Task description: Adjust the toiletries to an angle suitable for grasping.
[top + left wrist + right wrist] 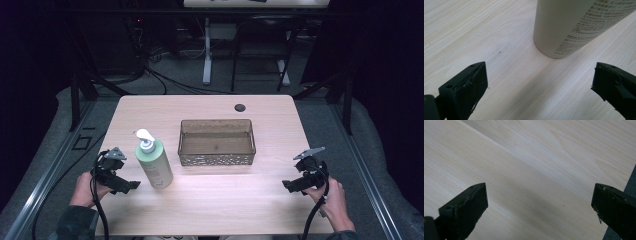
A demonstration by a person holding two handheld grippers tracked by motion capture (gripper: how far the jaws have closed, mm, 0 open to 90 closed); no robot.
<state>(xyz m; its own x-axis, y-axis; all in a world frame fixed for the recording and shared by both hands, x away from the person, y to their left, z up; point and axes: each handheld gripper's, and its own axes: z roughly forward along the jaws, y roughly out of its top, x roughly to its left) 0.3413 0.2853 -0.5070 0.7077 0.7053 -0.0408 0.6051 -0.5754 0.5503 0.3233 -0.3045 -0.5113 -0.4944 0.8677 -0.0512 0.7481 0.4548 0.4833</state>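
A pale green pump bottle [154, 162] with a white pump head stands upright on the wooden table [225, 200], left of centre. My left gripper [131, 186] is held just left of the bottle's base, open and empty. In the left gripper view the bottle's lower body [569, 25] with printed text stands a short way ahead of the wide-apart jaws, a bit right of centre. My right gripper [289, 185] is near the table's right front, open, with bare wood [536, 182] between its jaws.
A translucent brown rectangular basket [217, 159] sits mid-table, right of the bottle, with nothing in it. A small dark round cap [240, 107] is set in the table's far side. Table legs and cables stand on the floor beyond. The table's right edge [624, 187] lies close to my right gripper.
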